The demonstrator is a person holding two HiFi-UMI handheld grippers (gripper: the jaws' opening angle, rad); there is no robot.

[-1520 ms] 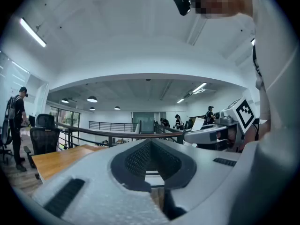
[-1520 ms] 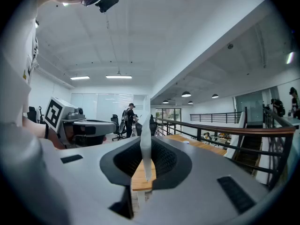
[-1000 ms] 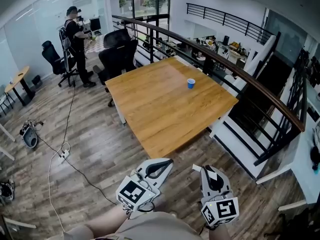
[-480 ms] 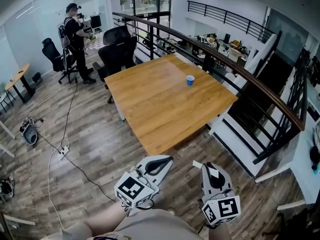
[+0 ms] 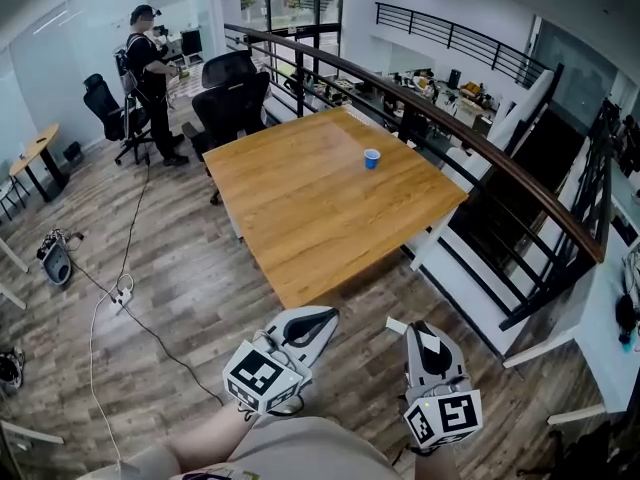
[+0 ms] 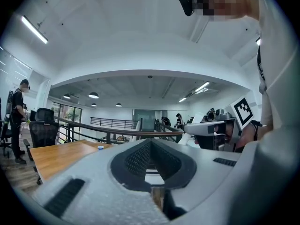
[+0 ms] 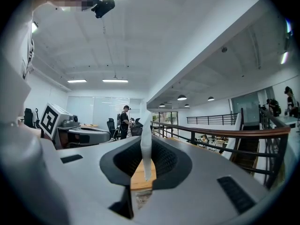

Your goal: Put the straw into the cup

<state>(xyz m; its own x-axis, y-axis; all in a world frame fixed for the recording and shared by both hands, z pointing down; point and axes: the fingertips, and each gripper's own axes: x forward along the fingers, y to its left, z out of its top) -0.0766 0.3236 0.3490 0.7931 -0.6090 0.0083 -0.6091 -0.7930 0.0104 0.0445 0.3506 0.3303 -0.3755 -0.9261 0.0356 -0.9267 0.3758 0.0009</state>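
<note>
We held the straw [image 7: 146, 144] pinched in the right gripper [image 5: 422, 330]; its jaws were nearly together on the thin white stick, which stood across them, upright in the right gripper view, with a short end showing beside the jaw tips in the head view. The left gripper [image 5: 318, 320] had its jaws together with nothing between them. The cup [image 5: 371, 158], small and blue, stood upright on the far part of the wooden table [image 5: 300, 218], well apart from both grippers and ahead of them; both grippers pointed level, side by side, short of the table's near corner. We judged that the right hand, which had the straw, would have to carry it forward over the table, then bring the straw's long axis upright above the cup's open mouth before lowering it.
</note>
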